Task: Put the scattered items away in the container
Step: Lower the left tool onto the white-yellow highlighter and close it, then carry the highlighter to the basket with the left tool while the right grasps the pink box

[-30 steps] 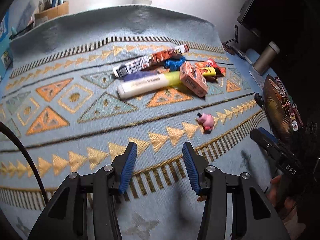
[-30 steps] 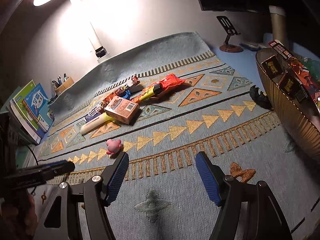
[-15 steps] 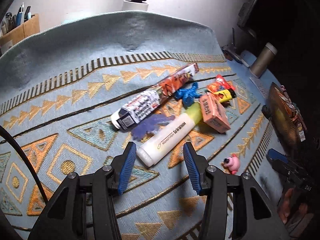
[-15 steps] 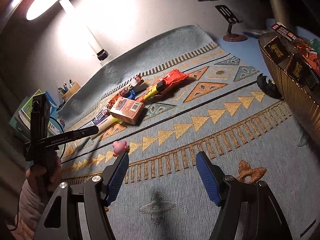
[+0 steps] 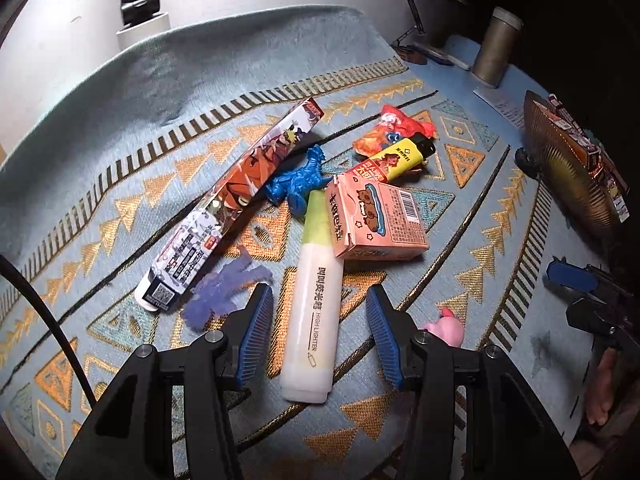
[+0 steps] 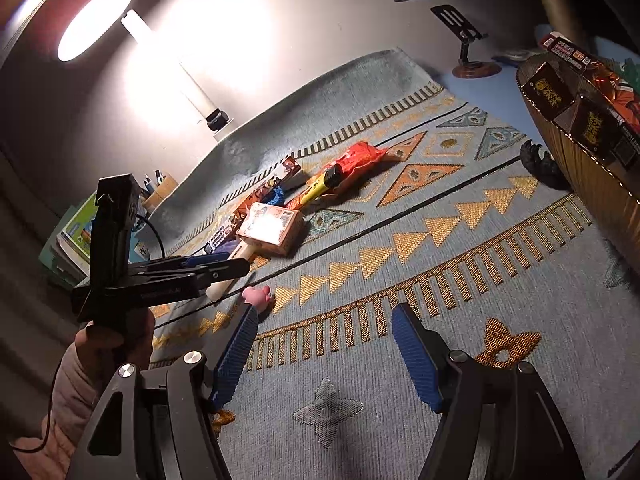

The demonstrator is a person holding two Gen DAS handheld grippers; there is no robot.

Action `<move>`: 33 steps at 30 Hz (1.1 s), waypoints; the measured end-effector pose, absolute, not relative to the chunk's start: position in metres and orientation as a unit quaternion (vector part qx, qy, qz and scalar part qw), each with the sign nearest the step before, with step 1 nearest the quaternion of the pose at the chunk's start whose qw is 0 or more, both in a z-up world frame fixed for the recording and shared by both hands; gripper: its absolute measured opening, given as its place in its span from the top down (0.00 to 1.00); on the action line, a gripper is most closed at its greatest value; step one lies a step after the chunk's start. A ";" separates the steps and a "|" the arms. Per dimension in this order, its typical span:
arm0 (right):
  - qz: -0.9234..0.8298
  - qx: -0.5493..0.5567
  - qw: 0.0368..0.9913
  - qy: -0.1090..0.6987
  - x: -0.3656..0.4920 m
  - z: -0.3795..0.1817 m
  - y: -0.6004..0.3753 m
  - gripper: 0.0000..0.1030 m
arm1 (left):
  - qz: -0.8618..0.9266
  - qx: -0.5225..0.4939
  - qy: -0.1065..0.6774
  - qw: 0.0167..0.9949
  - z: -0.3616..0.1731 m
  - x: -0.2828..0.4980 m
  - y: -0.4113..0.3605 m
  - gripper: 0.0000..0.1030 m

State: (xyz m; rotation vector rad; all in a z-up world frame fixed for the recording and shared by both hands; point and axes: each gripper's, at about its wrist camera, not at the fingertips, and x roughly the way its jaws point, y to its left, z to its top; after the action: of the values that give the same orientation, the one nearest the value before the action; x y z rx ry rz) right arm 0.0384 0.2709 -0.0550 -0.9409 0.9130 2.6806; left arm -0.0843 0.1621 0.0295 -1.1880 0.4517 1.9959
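Note:
My left gripper (image 5: pixel 320 336) is open, its fingers on either side of the white-and-green highlighter (image 5: pixel 316 300) lying on the patterned mat. Beyond it lie a pink carton (image 5: pixel 376 220), a long printed box (image 5: pixel 236 204), a blue toy (image 5: pixel 298 182), a purple toy (image 5: pixel 224 288), a yellow lighter (image 5: pixel 394 160), a red snack packet (image 5: pixel 394 130) and a small pink figure (image 5: pixel 446 328). The brown basket (image 6: pixel 592 168) with boxes in it stands at the right. My right gripper (image 6: pixel 324 356) is open and empty over bare mat. The left gripper also shows in the right wrist view (image 6: pixel 216 266).
A black toy (image 6: pixel 540 164) lies against the basket's base. A lamp post (image 5: pixel 138 4) stands behind the mat, a grey cylinder (image 5: pixel 494 54) and a phone stand (image 6: pixel 468 46) at the back right, books and a pen box (image 6: pixel 158 190) at the far left.
My left gripper has moved forward and down over the pile until its open fingers straddle the highlighter. My right gripper has stayed nearly in place, open.

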 end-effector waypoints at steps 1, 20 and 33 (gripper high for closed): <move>0.894 -0.315 0.075 0.308 0.038 -0.055 0.271 0.34 | 0.785 -0.458 0.186 0.374 0.029 -0.082 0.167 0.55; 0.886 -0.367 0.069 0.275 0.023 -0.062 0.257 0.34 | 0.818 -0.473 0.091 0.314 0.032 -0.002 0.066 0.80; 0.891 -0.425 0.081 0.136 -0.090 -0.045 0.216 0.34 | 0.845 -0.416 0.120 0.313 0.027 0.022 0.071 0.59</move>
State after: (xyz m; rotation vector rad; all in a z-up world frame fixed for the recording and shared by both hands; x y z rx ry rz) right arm -0.0901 0.2161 -0.0449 -1.2692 0.4055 2.6638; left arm 0.0225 0.0708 0.0270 -1.0981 0.3154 2.2299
